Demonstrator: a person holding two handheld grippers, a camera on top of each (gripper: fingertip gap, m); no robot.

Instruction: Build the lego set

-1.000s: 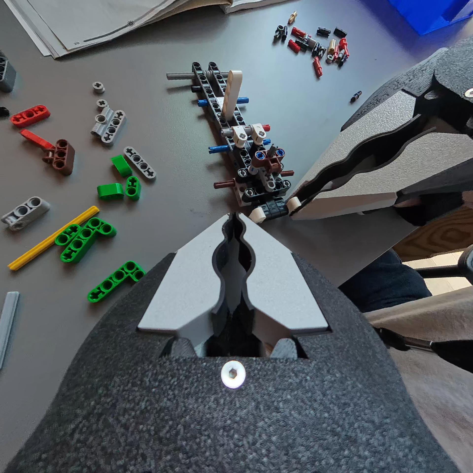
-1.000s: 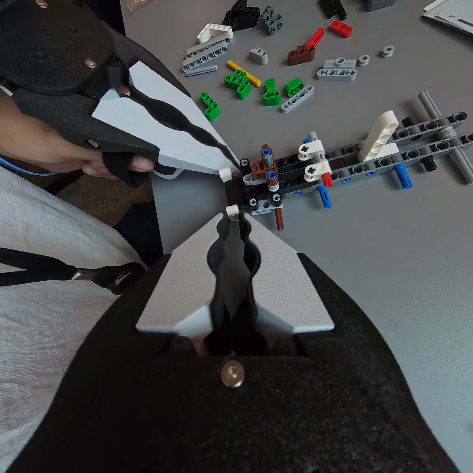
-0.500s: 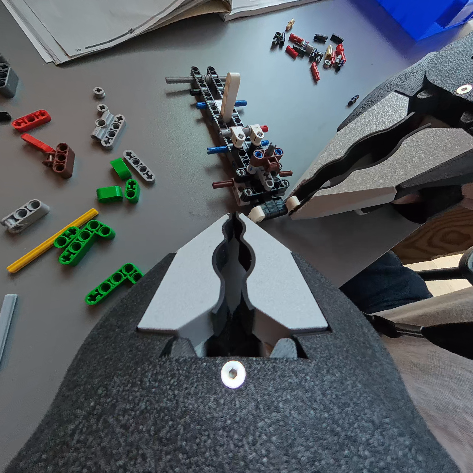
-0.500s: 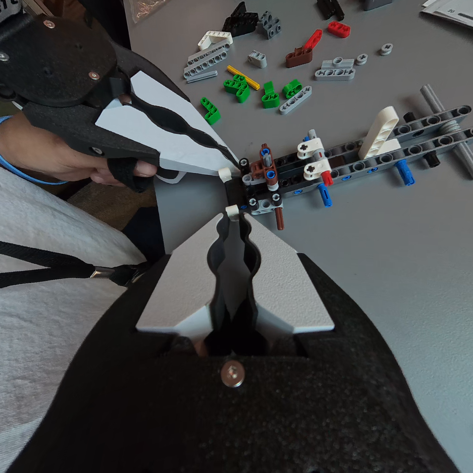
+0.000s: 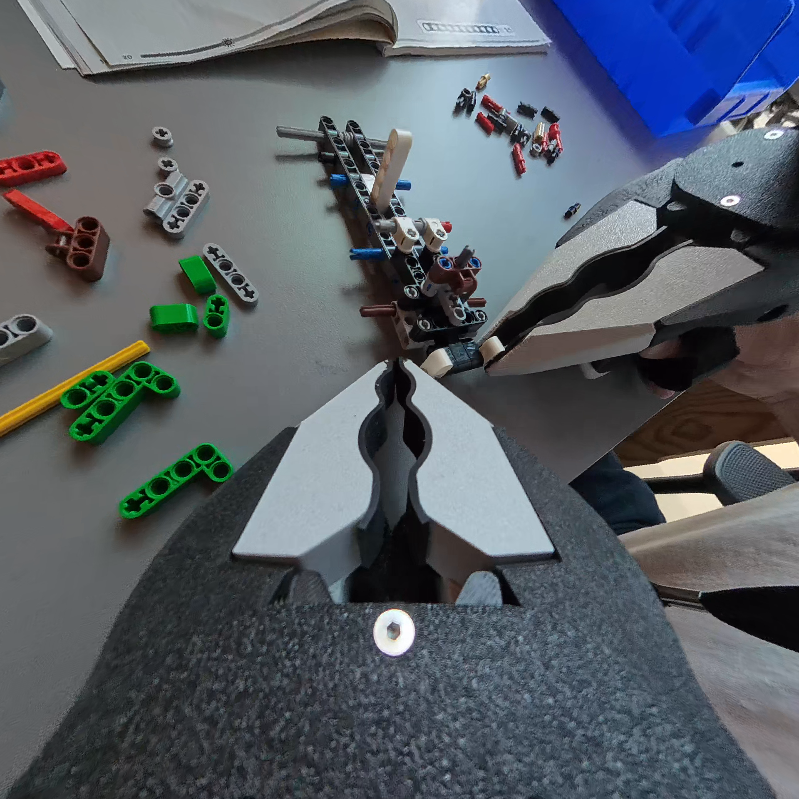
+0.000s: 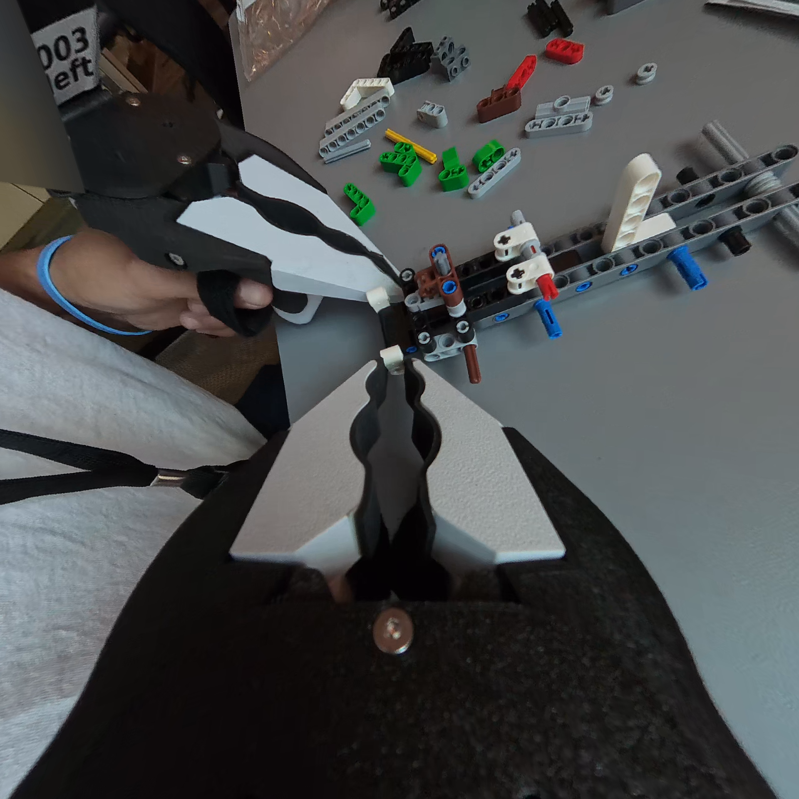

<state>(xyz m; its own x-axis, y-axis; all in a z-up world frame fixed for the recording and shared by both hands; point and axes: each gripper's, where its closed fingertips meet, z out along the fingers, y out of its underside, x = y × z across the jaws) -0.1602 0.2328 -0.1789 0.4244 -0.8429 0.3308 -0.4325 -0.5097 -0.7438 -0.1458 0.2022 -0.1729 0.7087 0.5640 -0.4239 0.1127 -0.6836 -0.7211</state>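
A long black and grey beam assembly (image 5: 391,242) with a white lever, blue pins and a brown connector lies on the grey table (image 5: 268,389). Its near end carries a black crosspiece with a white cap at each end. My right gripper (image 6: 393,367) is shut on one white cap (image 6: 391,358); the left wrist view shows that gripper (image 5: 490,352) on the cap too. My left gripper (image 5: 395,365) is shut with nothing between its pads. Its tip lies right beside the other white cap (image 5: 436,361), which also shows in the right wrist view (image 6: 377,297).
Loose green (image 5: 116,400), red (image 5: 30,166) and grey (image 5: 179,205) pieces and a yellow axle (image 5: 73,382) lie left. A heap of small pins (image 5: 519,129), an open booklet (image 5: 259,26) and a blue bin (image 5: 674,52) lie far. The table edge (image 6: 281,380) and a person's lap are close.
Both grippers stay at the assembly's near end. The right one keeps its hold on the white cap. The left gripper has shifted only slightly and stays shut.
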